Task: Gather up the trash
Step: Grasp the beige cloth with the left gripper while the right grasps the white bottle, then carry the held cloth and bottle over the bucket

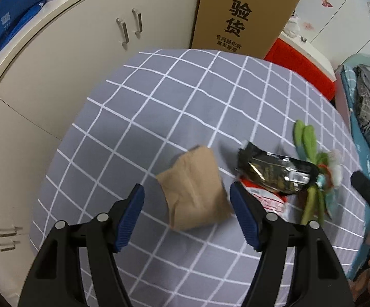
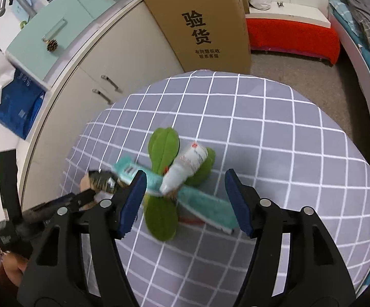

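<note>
Left gripper [image 1: 187, 199] spread, above brown paper bag [image 1: 194, 189] lying mid-desk, pads clear of it. Dark foil wrapper [image 1: 274, 170] just right of the bag, atop red-white packet [image 1: 266, 197]. Right gripper [image 2: 185, 189] spread over green leaves [image 2: 163, 148], white tube [image 2: 188, 166], teal packet [image 2: 205, 204]. Checked cloth desk [image 2: 287, 140]: far half bare, right side open to its rim. Cardboard box [image 2: 205, 25] behind far edge.

The right gripper [image 2: 185, 192] hangs over a surface [image 2: 287, 153] with a gray checked cloth, its blue pads wide apart. Under it lie green leaves [image 2: 163, 144], a teal wrapper [image 2: 205, 202] and a white wrapper [image 2: 187, 165]. A big cardboard box [image 2: 203, 23] stands behind.
</note>
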`<state>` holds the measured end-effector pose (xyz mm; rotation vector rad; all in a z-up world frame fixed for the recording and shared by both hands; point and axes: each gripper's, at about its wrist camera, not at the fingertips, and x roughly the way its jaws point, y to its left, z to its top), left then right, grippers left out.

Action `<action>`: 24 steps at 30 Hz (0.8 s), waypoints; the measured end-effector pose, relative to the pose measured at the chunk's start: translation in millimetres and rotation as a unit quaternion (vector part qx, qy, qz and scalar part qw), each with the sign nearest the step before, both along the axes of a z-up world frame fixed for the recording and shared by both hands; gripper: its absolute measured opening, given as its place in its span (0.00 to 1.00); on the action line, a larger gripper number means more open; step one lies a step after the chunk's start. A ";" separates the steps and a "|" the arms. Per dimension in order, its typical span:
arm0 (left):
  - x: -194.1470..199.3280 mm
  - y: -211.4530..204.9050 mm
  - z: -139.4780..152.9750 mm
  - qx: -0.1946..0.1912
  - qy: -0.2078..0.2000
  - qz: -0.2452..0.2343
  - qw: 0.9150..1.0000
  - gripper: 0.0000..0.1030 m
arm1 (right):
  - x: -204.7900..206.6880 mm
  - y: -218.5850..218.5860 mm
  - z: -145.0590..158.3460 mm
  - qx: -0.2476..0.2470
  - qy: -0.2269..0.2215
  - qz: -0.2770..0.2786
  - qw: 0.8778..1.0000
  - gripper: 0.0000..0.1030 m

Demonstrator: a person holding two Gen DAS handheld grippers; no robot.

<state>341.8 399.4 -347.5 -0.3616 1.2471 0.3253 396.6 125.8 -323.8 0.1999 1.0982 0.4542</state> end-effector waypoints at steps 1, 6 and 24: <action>0.7 0.8 -2.2 -0.003 0.001 -0.002 1.000 0.66 | 3.4 2.5 -2.3 0.001 -0.001 -0.003 1.000 0.61; 3.8 1.5 -6.9 0.006 -0.002 -0.020 1.000 0.59 | 14.1 12.8 -12.3 -0.002 0.000 -0.003 1.000 0.52; -20.1 -45.6 81.2 -0.005 -0.070 -0.021 0.997 0.26 | -10.9 -18.3 34.8 0.028 -0.014 0.011 0.999 0.25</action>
